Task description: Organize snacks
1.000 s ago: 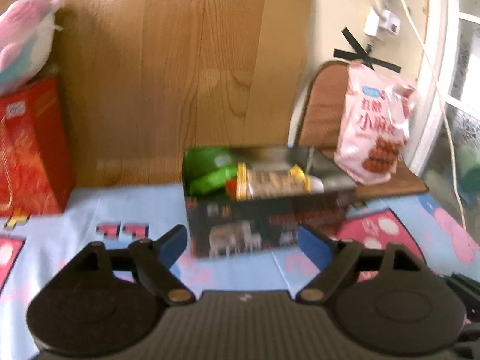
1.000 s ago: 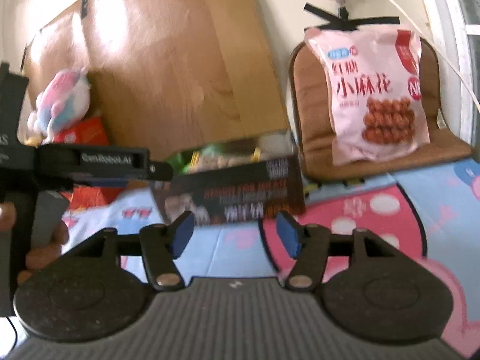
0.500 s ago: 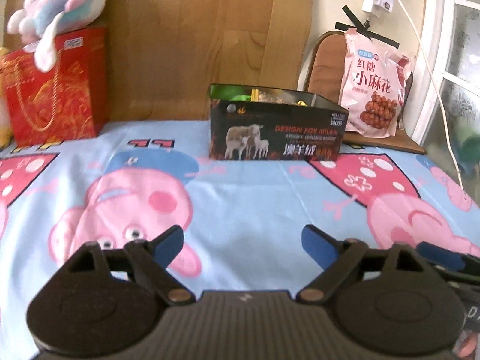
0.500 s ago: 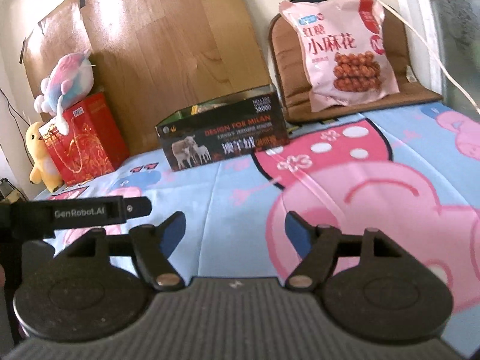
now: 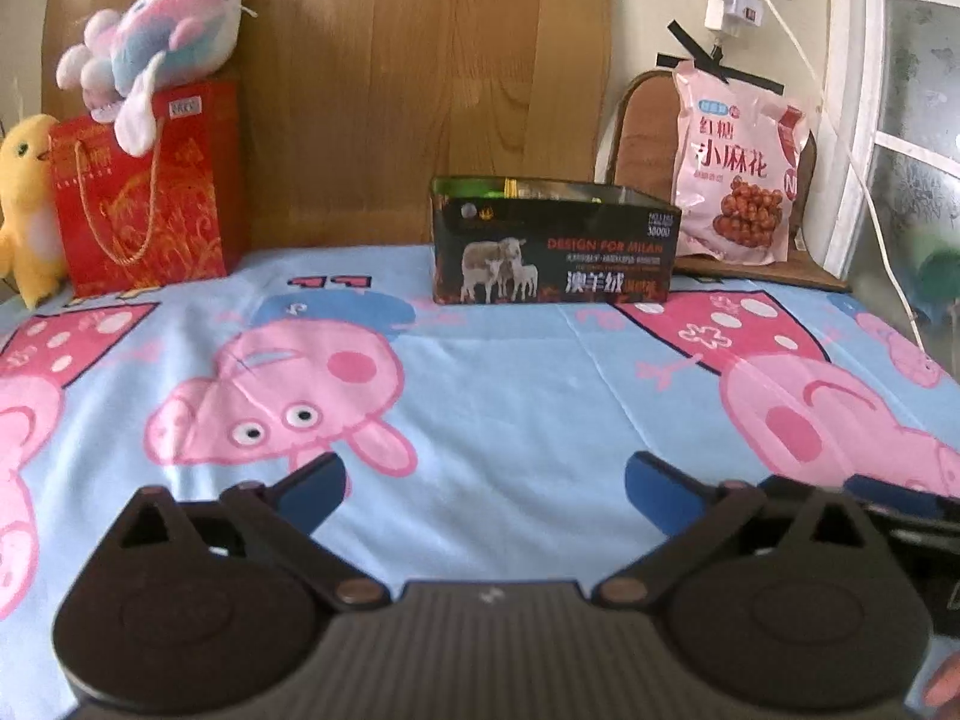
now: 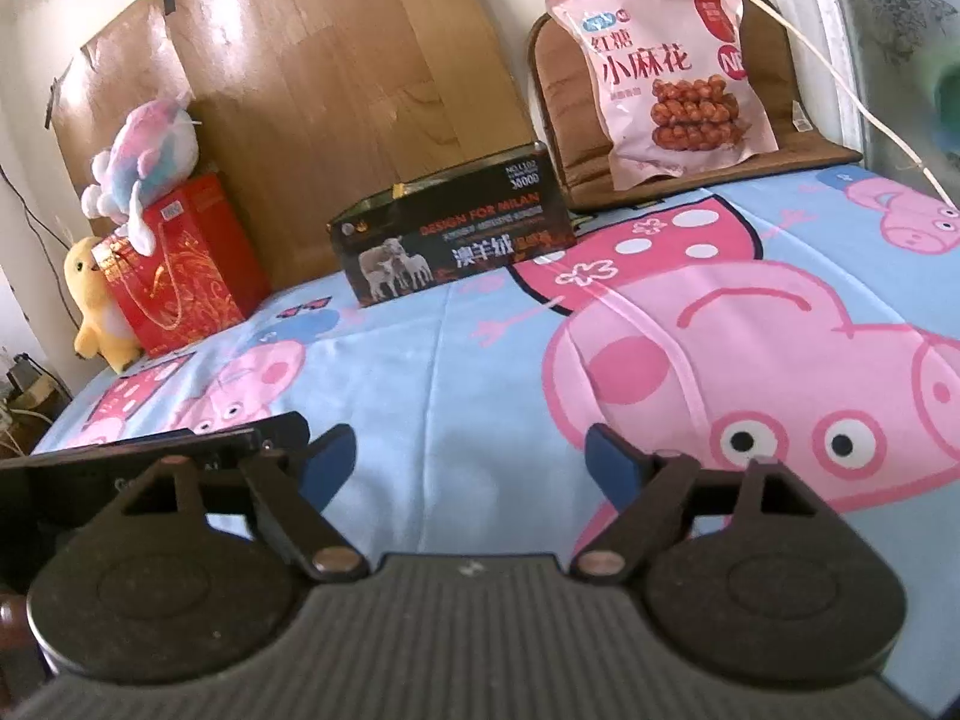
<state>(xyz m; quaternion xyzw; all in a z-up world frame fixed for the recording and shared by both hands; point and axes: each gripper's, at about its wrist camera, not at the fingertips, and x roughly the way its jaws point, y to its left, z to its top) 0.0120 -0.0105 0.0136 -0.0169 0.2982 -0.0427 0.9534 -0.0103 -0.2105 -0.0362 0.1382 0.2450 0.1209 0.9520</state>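
1. While both hand-held tools hover low over a bed covered in a blue cartoon-pig sheet (image 5: pixel 492 396), neither one holds anything.
2. The left gripper (image 5: pixel 483 483) has its jaws spread very wide and still opening, with only bare sheet between them.
3. The right gripper (image 6: pixel 471 450) also has its jaws apart and opening, and nothing is between them.
4. A second ago both tools were right up against the dark box (image 5: pixel 552 240), with the jaws much narrower. Now the box sits well ahead of both, far beyond the jaws, by the wooden headboard (image 5: pixel 420 90).
5. The box is open at the top. Green and yellow wrappers just peek over its rim, so snacks appear to be inside already.
6. Ahead and to the right of the jaws, a pink snack bag (image 6: pixel 666 66) leans upright against a brown cushion (image 6: pixel 570 120), just beside the box and outside it.
7. Ahead and to the left stand a red gift bag (image 5: pixel 144 186), a pastel plush toy (image 5: pixel 156 36) on top of it, and a yellow plush chick (image 5: pixel 27 204) beside it.
8. Pulling back with empty, widening jaws suggests one item has just been dropped off. The pink bag looks like the likely remaining snack to gather, and reaching it would mean moving forward and right again.
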